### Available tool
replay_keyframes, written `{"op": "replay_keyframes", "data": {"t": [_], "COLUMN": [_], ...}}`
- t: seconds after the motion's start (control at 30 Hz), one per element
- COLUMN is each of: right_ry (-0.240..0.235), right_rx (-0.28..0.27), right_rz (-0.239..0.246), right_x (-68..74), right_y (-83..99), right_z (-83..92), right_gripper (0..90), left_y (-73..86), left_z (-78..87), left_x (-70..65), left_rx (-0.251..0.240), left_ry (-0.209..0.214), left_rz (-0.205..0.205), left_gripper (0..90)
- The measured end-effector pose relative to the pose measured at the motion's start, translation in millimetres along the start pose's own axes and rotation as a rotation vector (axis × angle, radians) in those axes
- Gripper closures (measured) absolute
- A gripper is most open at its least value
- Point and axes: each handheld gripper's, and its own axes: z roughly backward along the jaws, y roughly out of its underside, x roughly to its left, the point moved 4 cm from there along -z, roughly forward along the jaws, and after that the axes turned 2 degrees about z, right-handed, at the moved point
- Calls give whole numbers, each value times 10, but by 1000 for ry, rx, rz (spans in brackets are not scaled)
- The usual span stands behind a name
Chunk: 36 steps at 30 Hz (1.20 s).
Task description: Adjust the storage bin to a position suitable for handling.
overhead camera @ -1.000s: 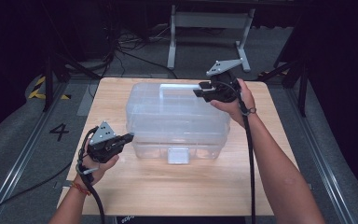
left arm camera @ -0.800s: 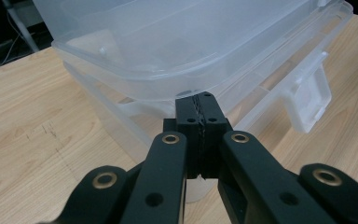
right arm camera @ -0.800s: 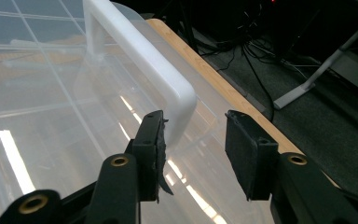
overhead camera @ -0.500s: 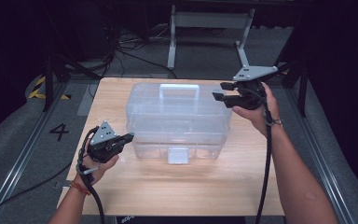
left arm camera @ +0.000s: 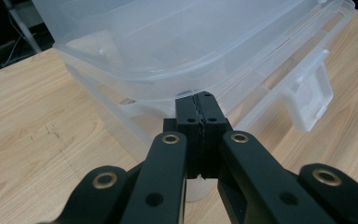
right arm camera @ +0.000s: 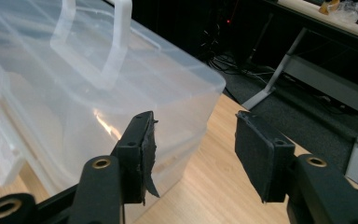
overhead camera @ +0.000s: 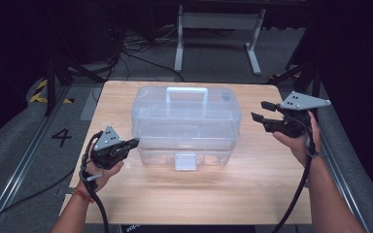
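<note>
High view: clear, lidded plastic storage box (overhead camera: pixel 184 126) with moulded carry handle (overhead camera: pixel 187 93) on top and white front latch (overhead camera: pixel 185 161), standing mid-table on pale wooden tabletop (overhead camera: pixel 213 194), latch facing the person.

Left gripper (overhead camera: pixel 132 142): low at box's front-left corner, pointing toward it. Jaws pressed fully together, nothing between them; in left gripper view, closed tips (left arm camera: pixel 200 122) sit right against the lower edge of the box body (left arm camera: pixel 121 112), under the overhanging lid rim. Contact or a hair's gap — cannot tell.

Right gripper (overhead camera: pixel 263 110): off the box's right end, clear of it, raised above the table. Jaws have just been opening, now spread, nothing between them. In right gripper view, left pad (right arm camera: pixel 142 149) lines up in front of the box's rounded end wall (right arm camera: pixel 186 107), right pad (right arm camera: pixel 256 154) over bare table and floor beyond.

Step judged in hand: bracing box with left, bringing right in for a hold on the right end or lid.

Notes for doing it well:
- Keep left tips steady at the corner as a stop against sliding.
- Approach level from the right, jaws wide enough to straddle lid rim, not smooth wall.
- Close slowly; thin clear plastic likely flexes and slips.
- Leave latch untouched until both sides steady.
</note>
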Motion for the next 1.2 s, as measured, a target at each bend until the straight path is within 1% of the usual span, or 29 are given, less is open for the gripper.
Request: {"op": "replay_keyframes", "data": {"t": [0.13, 0.17, 0.2, 0.23, 0.3, 0.33, 0.37, 0.47, 0.53, 0.57, 0.6, 0.7, 0.73, 0.77, 0.87, 0.93, 1.0, 1.2], "right_ry": [-15, -15, -19, -27, -40, -43, -58, -73, -77, -77, -86, -88, -91, -88, -84, -84, -73, -68], "right_rx": [-4, -4, -2, -2, -2, -1, -1, 0, 5, 5, 7, 14, 11, 8, -5, -5, -7, -20], "right_rz": [-3, -3, -4, -3, -3, -8, -8, -16, -11, -11, -2, 10, 9, 10, 19, 17, 29, 29], "right_x": [57, 57, 71, 96, 126, 144, 171, 221, 251, 251, 289, 323, 337, 344, 366, 378, 400, 404], "right_y": [183, 183, 226, 288, 352, 387, 446, 529, 563, 563, 576, 572, 564, 559, 535, 528, 507, 478], "right_z": [9, 9, 5, -3, -21, -31, -53, -89, -121, -121, -156, -190, -201, -208, -221, -229, -278, -346], "right_gripper": [465, 465, 461, 459, 453, 454, 449, 444, 432, 432, 430, 426, 425, 423, 423, 423, 424, 427], "left_y": [-26, -26, -36, -43, -54, -60, -63, -76, -90, -90, -113, -153, -164, -177, -216, -227, -257, -297], "left_z": [13, 13, 22, 24, 27, 32, 34, 34, 41, 41, 60, 75, 77, 75, 67, 66, 74, 82], "left_x": [6, 6, 4, 7, 6, 9, 10, 15, 18, 18, 30, 33, 31, 25, 25, 23, 35, 47], "left_rx": [-11, -11, -11, -13, -15, -7, -7, -7, -7, -7, -13, -24, -20, -21, -15, -17, -21, -20], "left_ry": [2, 2, 1, 0, -1, -1, -2, -1, 1, 1, 4, 10, 13, 14, 11, 13, 7, 3], "left_rz": [7, 7, 7, 1, 4, -1, -2, -7, -6, -6, -9, -11, -13, -12, -28, -26, -26, -31], "left_gripper": [900, 900, 900, 900, 900, 900, 900, 900, 900, 900, 900, 900, 900, 900, 900, 900, 900, 900]}}
